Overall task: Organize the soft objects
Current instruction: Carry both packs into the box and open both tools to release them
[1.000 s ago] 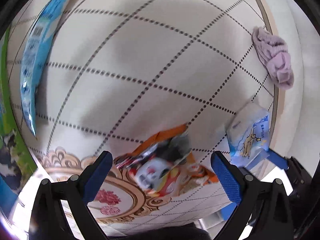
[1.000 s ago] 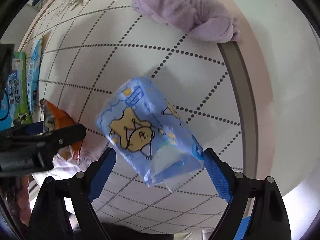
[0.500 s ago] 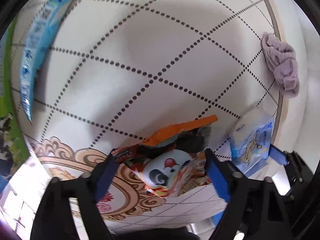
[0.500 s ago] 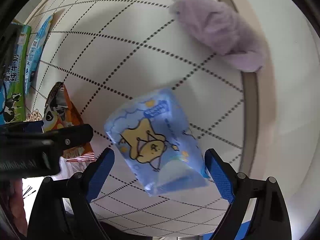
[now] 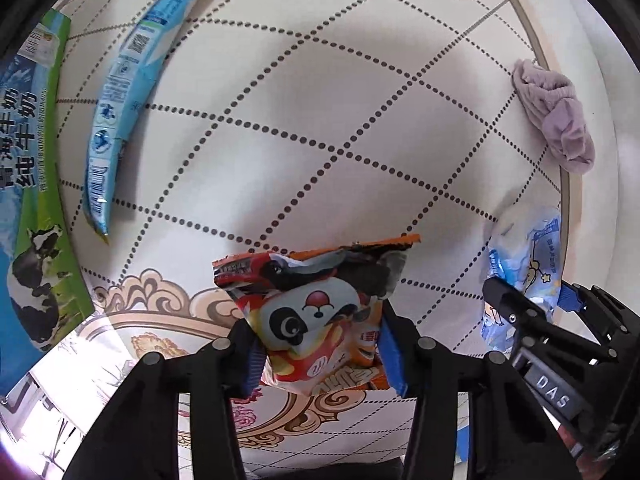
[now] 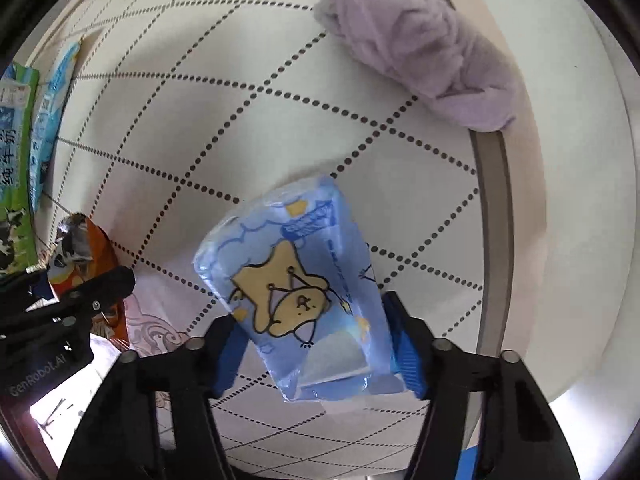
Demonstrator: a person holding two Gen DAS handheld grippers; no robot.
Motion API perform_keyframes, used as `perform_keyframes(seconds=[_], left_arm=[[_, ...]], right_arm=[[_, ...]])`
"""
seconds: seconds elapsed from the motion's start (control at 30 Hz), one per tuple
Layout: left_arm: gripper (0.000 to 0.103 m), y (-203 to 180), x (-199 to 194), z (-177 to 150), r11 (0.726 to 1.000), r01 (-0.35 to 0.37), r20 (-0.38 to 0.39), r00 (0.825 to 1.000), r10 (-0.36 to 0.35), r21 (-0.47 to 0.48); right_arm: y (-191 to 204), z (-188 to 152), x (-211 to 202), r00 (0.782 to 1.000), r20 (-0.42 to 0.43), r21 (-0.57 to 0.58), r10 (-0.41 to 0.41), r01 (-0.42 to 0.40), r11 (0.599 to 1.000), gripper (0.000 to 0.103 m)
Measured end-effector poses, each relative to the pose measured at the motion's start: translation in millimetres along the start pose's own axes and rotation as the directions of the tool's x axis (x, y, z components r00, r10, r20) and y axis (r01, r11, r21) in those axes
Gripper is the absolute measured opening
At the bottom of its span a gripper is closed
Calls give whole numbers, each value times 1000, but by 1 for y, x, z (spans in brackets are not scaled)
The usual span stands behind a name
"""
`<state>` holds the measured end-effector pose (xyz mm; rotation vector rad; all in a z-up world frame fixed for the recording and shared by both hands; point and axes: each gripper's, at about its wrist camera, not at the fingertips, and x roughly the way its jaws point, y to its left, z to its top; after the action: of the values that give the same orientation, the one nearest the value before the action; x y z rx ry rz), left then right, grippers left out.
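Observation:
My left gripper (image 5: pixel 320 352) is shut on an orange and red snack bag (image 5: pixel 316 312) with a panda face, held above the patterned table. My right gripper (image 6: pixel 316 352) is shut on a blue tissue pack (image 6: pixel 296 288) with a yellow star cartoon. The tissue pack also shows in the left wrist view (image 5: pixel 520 264), with the right gripper's fingers (image 5: pixel 516 308) around it. The snack bag shows at the left of the right wrist view (image 6: pixel 84 264). A crumpled lilac cloth (image 6: pixel 420 56) lies at the table's right edge and also shows in the left wrist view (image 5: pixel 556 120).
A long light-blue wrapper (image 5: pixel 128 92) lies on the table at the left. A green and blue milk carton (image 5: pixel 28 184) with a cow picture lies beside it. The table (image 5: pixel 300 100) is cream with dotted diamond lines and a tan rim at the right.
Both grippers have closed: the left jaws now pinch the snack bag, the right jaws now pinch the tissue pack. Both objects sit closer between the fingers than before.

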<state>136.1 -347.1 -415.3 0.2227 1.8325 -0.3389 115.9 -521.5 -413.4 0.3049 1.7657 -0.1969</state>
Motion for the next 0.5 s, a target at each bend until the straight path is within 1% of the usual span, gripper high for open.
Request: perform_keyframes(seconds=[0.03,0.07,0.1,0.17,0.23,0.3,0.43,0.5], left_arm=[[44,3,-5,-1,1000,-2,11,1000,2,5],[44,7,-12,2,1000,-3,21,1000,2,12],[44,2,-12,1,1000,-3,28,1000,2,17],[44,1,-19,-2,1000,0,49,999,-1,28],[44,-3,-28,-14,999,8,77,997,-11,39],[44,2,-38,-19,999,23,97,995,-27,44],[44,10,-78,-36,996,72,164,983,-81,59],[44,20,-107,-44,993,96,213,971,-108,65]], right_arm=[[-1,-1,-4,1000,5,10,8,-8,1000,55],[7,0,-11,1000,7,15,14,-14,1000,53],[7,0,-17,1000,7,31,23,-24,999,52],[8,-7,-26,999,13,49,47,-48,998,51],[8,-8,-36,998,27,64,62,-64,996,51],[12,-11,-50,996,42,71,79,-82,994,51],[30,-18,-90,988,100,49,117,-122,991,50],[47,-22,-115,981,136,24,139,-144,989,50]])
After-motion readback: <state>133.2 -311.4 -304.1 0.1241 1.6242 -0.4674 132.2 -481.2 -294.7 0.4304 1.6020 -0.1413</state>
